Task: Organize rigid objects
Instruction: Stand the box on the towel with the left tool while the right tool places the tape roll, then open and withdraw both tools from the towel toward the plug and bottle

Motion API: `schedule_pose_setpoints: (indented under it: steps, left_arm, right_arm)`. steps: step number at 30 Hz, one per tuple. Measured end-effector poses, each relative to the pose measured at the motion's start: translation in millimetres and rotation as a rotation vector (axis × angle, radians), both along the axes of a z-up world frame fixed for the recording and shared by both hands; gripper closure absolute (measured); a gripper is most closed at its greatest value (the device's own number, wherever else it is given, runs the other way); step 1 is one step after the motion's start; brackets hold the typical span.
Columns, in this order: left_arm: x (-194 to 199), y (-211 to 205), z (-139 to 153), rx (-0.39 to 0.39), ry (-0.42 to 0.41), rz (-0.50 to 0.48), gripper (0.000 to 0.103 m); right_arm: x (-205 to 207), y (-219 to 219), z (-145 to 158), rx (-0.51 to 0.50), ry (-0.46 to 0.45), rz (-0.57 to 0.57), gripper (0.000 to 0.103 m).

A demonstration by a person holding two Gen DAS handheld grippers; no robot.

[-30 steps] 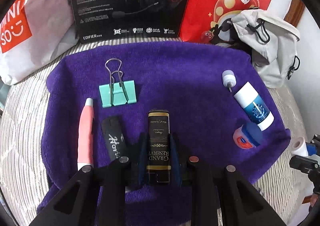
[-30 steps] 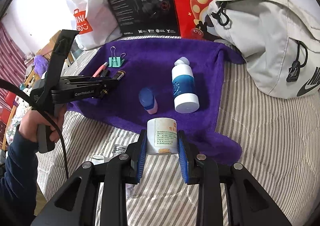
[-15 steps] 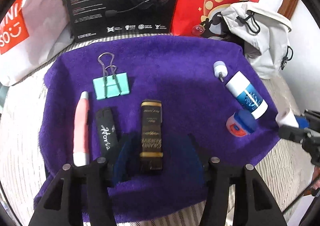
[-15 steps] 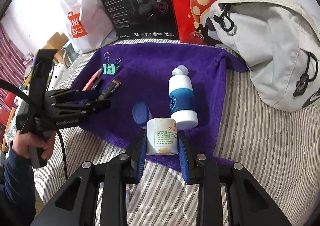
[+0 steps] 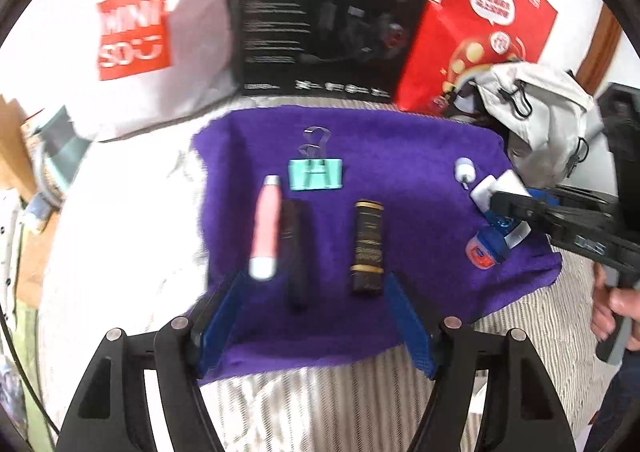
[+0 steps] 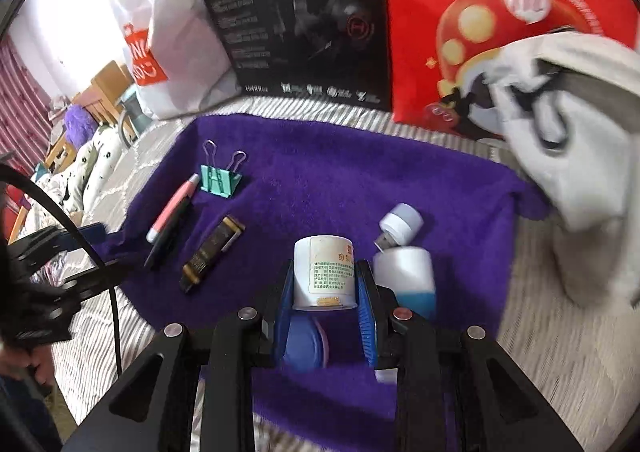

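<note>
A smooth white cylindrical bottle (image 6: 324, 272) is clamped in the right gripper (image 6: 325, 284) over the fuzzy purple towel (image 6: 340, 179). The left gripper (image 5: 316, 316) is spread wide, empty, behind a boxy, probably glossy black-and-gold case (image 5: 367, 248).

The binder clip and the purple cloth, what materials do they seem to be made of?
Binder clip: probably painted metal, with a smooth mint-green body and thin bare wire handles. Purple cloth: probably terry or microfibre towel, with a fuzzy matte pile and soft rumpled edges.

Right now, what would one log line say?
left gripper: open, empty | right gripper: shut on white bottle | over purple towel
</note>
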State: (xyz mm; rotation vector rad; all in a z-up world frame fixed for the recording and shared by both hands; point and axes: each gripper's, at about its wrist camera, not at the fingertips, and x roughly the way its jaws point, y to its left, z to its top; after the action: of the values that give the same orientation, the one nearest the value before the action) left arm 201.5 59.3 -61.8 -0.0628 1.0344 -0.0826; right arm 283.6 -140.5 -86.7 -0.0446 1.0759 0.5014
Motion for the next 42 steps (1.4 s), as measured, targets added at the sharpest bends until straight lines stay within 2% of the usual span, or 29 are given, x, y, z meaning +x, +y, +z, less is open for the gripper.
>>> schedule_pose_setpoints:
  steps: [9, 16, 20, 24, 32, 38, 42]
  left_arm:
    - [-13.3, 26.0, 5.8, -0.012, -0.002, 0.051, 0.032]
    - [-14.3, 33.0, 2.4, -0.051, -0.003, 0.041, 0.032]
    - [-17.9, 36.5, -3.2, -0.070, 0.010, 0.036, 0.032]
    - [-27.2, 41.1, -4.6, -0.088, 0.009, 0.030, 0.032]
    - [-45.9, 38.1, -1.5, -0.083, -0.011, -0.004, 0.032]
    - [-62.3, 29.3, -4.3, -0.098, -0.004, -0.021, 0.032]
    - [-79.0, 11.4, -2.3, -0.066, -0.036, -0.049, 0.032]
  right_arm:
    - [21.6, 23.5, -29.9, -0.098, 0.049, 0.026, 0.073]
    - [20.4, 27.4, -31.4, -0.125, 0.039, 0.054, 0.072]
    - [19.5, 30.3, -31.2, -0.126, 0.063, 0.080, 0.061]
    - [17.1, 30.8, -31.4, -0.145, 0.077, 0.080, 0.061]
    - [1.5, 10.0, -1.3, -0.106, 0.052, 0.010, 0.061]
    - [-40.3, -20.4, 28.4, -0.059, 0.018, -0.035, 0.060]
    - [-77.2, -44.8, 37.1, 0.000, 0.029, -0.050, 0.060]
